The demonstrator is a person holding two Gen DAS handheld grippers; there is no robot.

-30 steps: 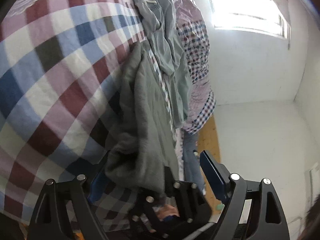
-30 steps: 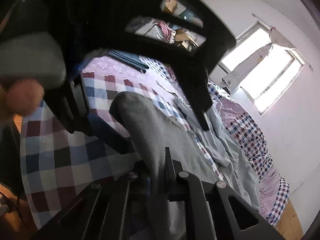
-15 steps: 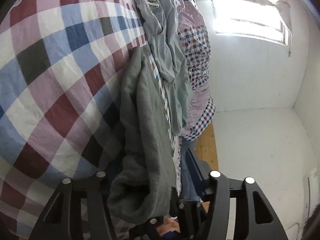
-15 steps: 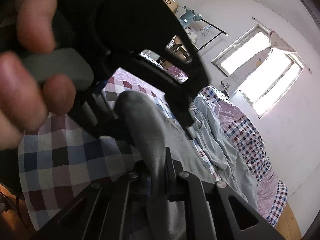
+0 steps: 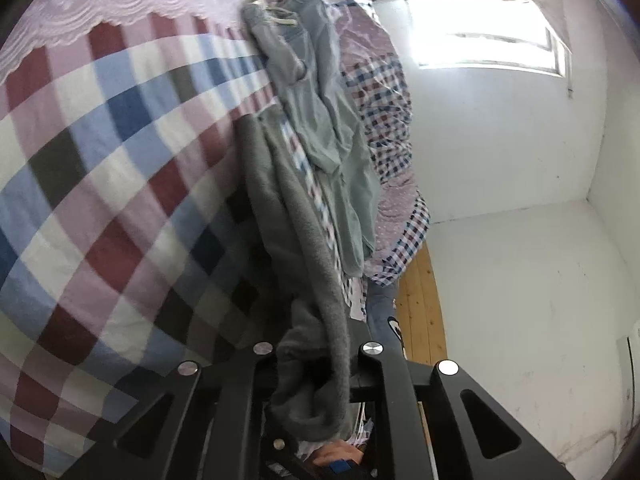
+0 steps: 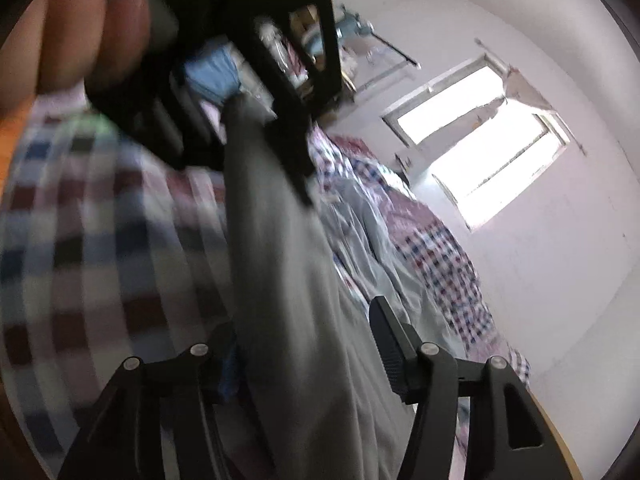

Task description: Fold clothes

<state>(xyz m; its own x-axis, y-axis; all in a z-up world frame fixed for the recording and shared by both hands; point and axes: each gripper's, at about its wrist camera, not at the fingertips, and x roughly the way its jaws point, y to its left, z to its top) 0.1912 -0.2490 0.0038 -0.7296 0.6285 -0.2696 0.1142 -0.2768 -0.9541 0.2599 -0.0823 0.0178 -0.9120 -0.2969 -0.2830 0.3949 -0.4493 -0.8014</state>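
Note:
A grey fleece garment lies in a long strip over the checked bedsheet. My left gripper is closing and its jaws pinch the near end of this garment, which bunches up between them. In the right wrist view the same grey garment runs between the jaws of my right gripper. Those jaws are opening, and the right finger stands clear of the cloth. The left finger is hidden behind the fabric. A hand holds the left gripper's black body at the garment's far end.
Pale grey-green trousers lie crumpled beside the grey garment, toward a small-check quilt at the bed's edge. Beyond the bed are a wooden floor, white walls and a bright window. Shelves and clutter stand at the far wall.
The left jaws have gone from wide apart to pinched on the garment's end. The right jaws, shut on the garment before, have spread apart, and the right view has shifted and blurred.

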